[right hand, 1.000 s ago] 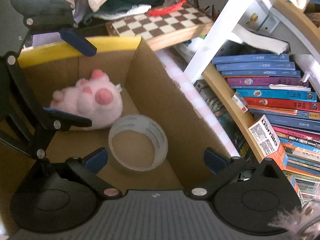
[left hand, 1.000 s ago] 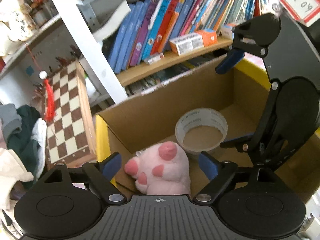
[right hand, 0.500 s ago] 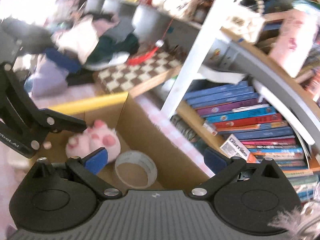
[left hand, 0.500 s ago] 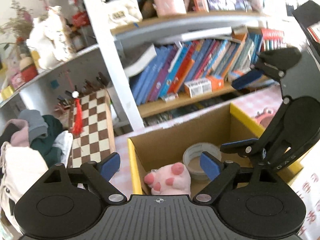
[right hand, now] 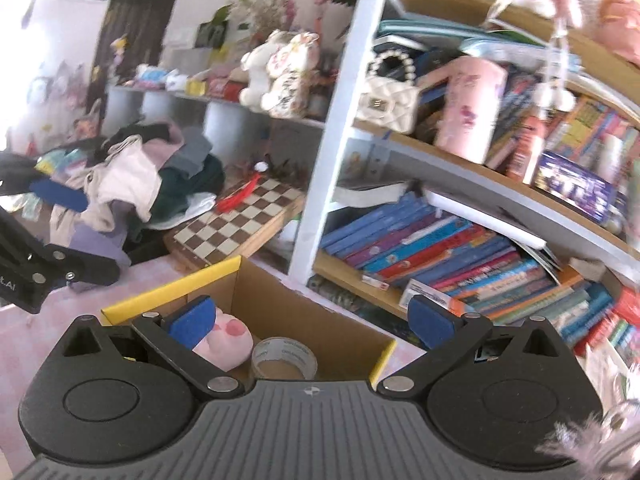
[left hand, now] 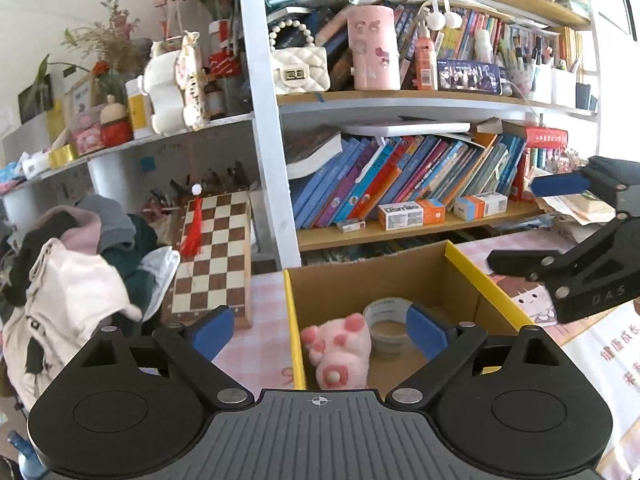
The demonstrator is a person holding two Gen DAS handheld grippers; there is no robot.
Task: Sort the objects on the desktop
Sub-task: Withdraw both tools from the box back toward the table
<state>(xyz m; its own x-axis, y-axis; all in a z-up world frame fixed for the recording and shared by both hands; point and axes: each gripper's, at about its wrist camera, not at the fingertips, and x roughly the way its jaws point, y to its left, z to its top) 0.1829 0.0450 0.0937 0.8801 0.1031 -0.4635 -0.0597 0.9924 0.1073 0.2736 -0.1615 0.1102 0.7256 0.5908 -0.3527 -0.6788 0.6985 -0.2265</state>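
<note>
An open cardboard box (left hand: 384, 276) with yellow flaps stands on the pink checked table. Inside lie a pink plush paw toy (left hand: 340, 350) and a roll of clear tape (left hand: 388, 320). My left gripper (left hand: 320, 330) is open and empty, held above and behind the box. In the right wrist view the box (right hand: 280, 300), the plush (right hand: 228, 340) and the tape roll (right hand: 286, 356) show low in front. My right gripper (right hand: 310, 318) is open and empty above the box. Each gripper shows at the edge of the other's view.
A white bookshelf (left hand: 268, 128) full of books stands behind the box. A folded chessboard (left hand: 214, 256) leans to the left, beside a pile of clothes (left hand: 76, 264). Small cartons (left hand: 412, 214) lie on the low shelf. A printed sheet (left hand: 532, 300) lies right of the box.
Both grippers have pulled up and back out of the box, still open. The box, plush and tape now look smaller and lower, and the shelves have come into view.
</note>
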